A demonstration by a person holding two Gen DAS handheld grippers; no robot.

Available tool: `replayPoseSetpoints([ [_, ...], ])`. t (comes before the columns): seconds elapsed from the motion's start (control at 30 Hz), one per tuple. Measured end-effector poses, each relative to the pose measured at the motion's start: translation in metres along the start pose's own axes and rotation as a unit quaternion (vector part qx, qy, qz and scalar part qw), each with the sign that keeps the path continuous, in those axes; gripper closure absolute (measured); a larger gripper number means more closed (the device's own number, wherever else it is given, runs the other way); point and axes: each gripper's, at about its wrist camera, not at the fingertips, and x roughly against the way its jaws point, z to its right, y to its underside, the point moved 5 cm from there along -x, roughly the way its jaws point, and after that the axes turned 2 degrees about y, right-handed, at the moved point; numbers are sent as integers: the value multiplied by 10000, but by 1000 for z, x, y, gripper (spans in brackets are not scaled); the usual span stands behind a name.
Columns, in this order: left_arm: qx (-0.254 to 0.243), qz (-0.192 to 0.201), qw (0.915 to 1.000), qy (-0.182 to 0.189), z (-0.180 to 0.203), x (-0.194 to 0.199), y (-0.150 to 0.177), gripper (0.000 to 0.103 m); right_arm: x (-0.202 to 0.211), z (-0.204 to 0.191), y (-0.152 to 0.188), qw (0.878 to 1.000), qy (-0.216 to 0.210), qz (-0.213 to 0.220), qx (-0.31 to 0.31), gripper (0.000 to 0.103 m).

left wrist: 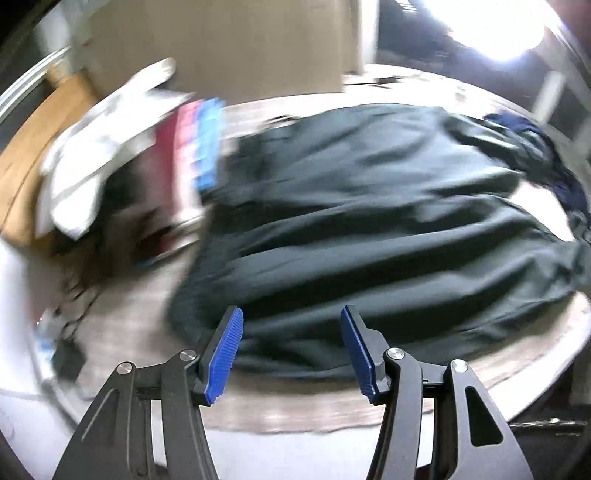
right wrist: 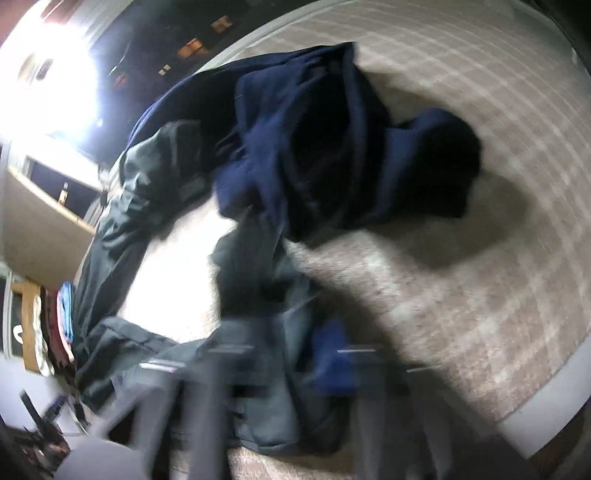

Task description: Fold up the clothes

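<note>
1. Across the middle of the left wrist view, a dark grey-green garment (left wrist: 369, 229) lies spread in long creases over a beige checked cloth (left wrist: 140, 314) that covers the surface under it.
2. At the bottom centre of the same view the left hand-held gripper (left wrist: 291, 321) stands with its jaws apart; its blue ribbed pads (left wrist: 223, 354) have nothing between them and hang just over the garment's near edge, without touching it.
3. At the upper left, blurred, sits a pile of folded clothes (left wrist: 192, 147) in white, red and blue. Behind it stands a brown cardboard box (left wrist: 229, 44).
4. At the right edge a bit of a navy garment (left wrist: 554, 162) shows beyond the grey-green one, and a bright light (left wrist: 491, 26) glares at the upper right.
5. Toward the upper centre of the right wrist view, which is heavily blurred, the navy garment (right wrist: 332, 140) lies crumpled on the beige cloth (right wrist: 480, 258).
6. The grey-green garment (right wrist: 258, 332) runs from the left middle down to the bottom centre, bunched there.
7. At the bottom centre the right hand-held gripper (right wrist: 314, 373) is smeared by motion; its jaws are drawn together, and a fold of the grey-green fabric seems caught at them, though the blur leaves the grip itself unclear. A blue pad (right wrist: 332, 362) shows faintly.
8. The pile of folded clothes (right wrist: 59, 325) appears at the left edge.
</note>
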Motion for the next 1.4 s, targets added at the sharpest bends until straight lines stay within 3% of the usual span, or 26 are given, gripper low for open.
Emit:
replayPoseSetpoints([
  [0.1,-420,5,9982,436,52,-6,-13,50,43,-8,7,9986,29,480,201,95],
  [0.2,-943,-81,9921,829,108,-11,-21,50,102,9,15,9910,660,1160,65,94],
  [0.27,-1346,-139,9851,1064,143,-16,-24,50,115,29,26,9859,1227,1137,-24,67],
  [0.3,-1545,-166,9808,1176,160,-18,-25,50,105,43,33,9874,1456,625,-14,34],
  [0.33,-1711,-163,9775,1223,173,-16,-25,50,99,56,37,9860,1639,314,-45,33],
  [0.37,-1861,-179,9742,1267,186,-18,-29,50,98,67,38,9839,1756,308,-140,33],
  [0.47,-2269,-143,9641,1371,219,-23,-45,50,102,85,26,9852,1576,622,-250,33],
  [0.53,-2533,-92,9567,1432,240,-26,-57,50,91,88,14,9857,1569,614,-71,33],
  [0.63,-3104,39,9390,1477,278,-39,-85,50,64,91,-4,9834,1742,386,326,33],
  [0.73,-3648,-28,9191,1489,318,-60,-106,50,36,102,-13,9873,1537,61,387,33],
  [0.9,-4650,-302,8714,1533,389,-96,-106,50,14,105,-8,9895,1315,-246,556,33],
  [1.0,-5143,-452,8424,1547,408,-106,-94,50,10,99,1,9902,1096,-396,773,34],
  [1.03,-5250,-499,8347,1588,412,-108,-89,50,11,97,4,9898,1079,-414,835,42],
  [1.07,-5261,-503,8324,1665,413,-107,-88,51,12,96,6,9894,1061,-432,897,52],
  [1.1,-5273,-507,8301,1742,414,-106,-87,56,14,94,9,9895,1017,-433,935,74],
  [1.13,-5278,-512,8281,1818,415,-105,-86,62,17,94,11,9904,932,-411,938,76],
  [1.2,-5122,-575,8347,1941,413,-102,-83,99,25,93,14,9917,793,-347,952,78],
  [1.33,-4753,-740,8483,2216,409,-93,-83,101,54,88,9,9918,753,59,1031,80],
  [1.4,-4515,-530,8635,2182,404,-79,-95,101,74,83,3,9899,767,395,1123,80],
])
